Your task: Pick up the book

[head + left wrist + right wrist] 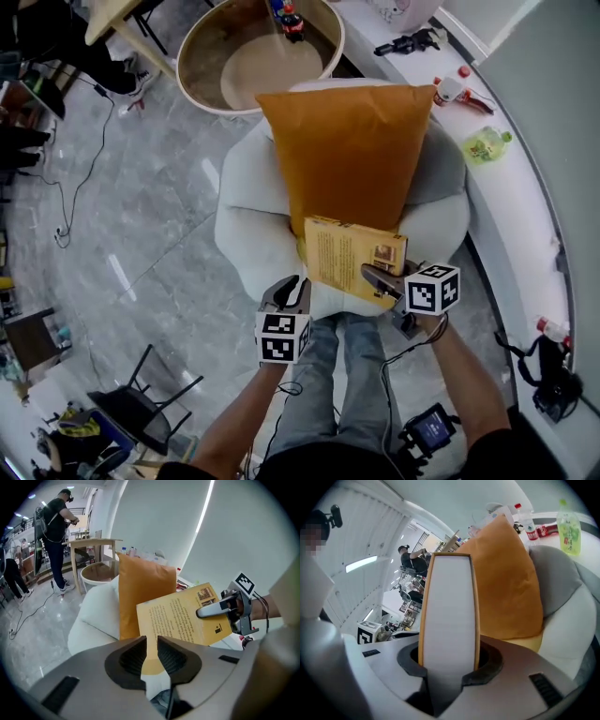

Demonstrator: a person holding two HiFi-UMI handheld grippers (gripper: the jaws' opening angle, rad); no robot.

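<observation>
Yellow paperback book (352, 258), likely light, fairly stiff while shut but slick-covered, held up just in front of the orange cushion (347, 150). Pinched across its full thickness at the page edge by the right gripper (380, 278), with the left gripper (289, 287) off the cushion's near left, a slit apart and empty. Probably best taken deep across the closed block, away from loose corners, against sagging or slipping.

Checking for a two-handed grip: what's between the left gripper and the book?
Nothing: the left gripper view shows bare air between left gripper and book, its jaws empty.
</observation>
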